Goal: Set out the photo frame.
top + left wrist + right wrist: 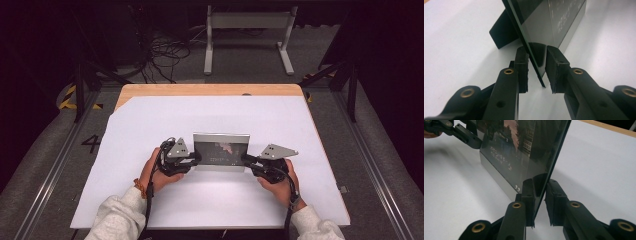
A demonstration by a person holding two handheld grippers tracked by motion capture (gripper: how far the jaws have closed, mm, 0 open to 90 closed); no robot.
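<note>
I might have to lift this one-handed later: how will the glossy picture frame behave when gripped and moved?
The picture frame looks stiff: its thin pane edge stays straight between the jaws. Its glossy face probably slips and may crack. Standing on a narrow rear prop, it could tip.

- the high view looks forward and down from above the person's side, taking in the whole white-covered table (pixel 150 200) and the dark floor beyond it.
- the left gripper view sits low and very near, looking along its own jaws at one side edge of the glass picture frame (pixel 544 30), with the frame's back stand (pixel 504 32) in sight.
- the right gripper view is just as near at the opposite edge, facing back across the picture frame (pixel 524 147) toward the left gripper (pixel 461 132).
- all three share the frame and the white surface.
</note>
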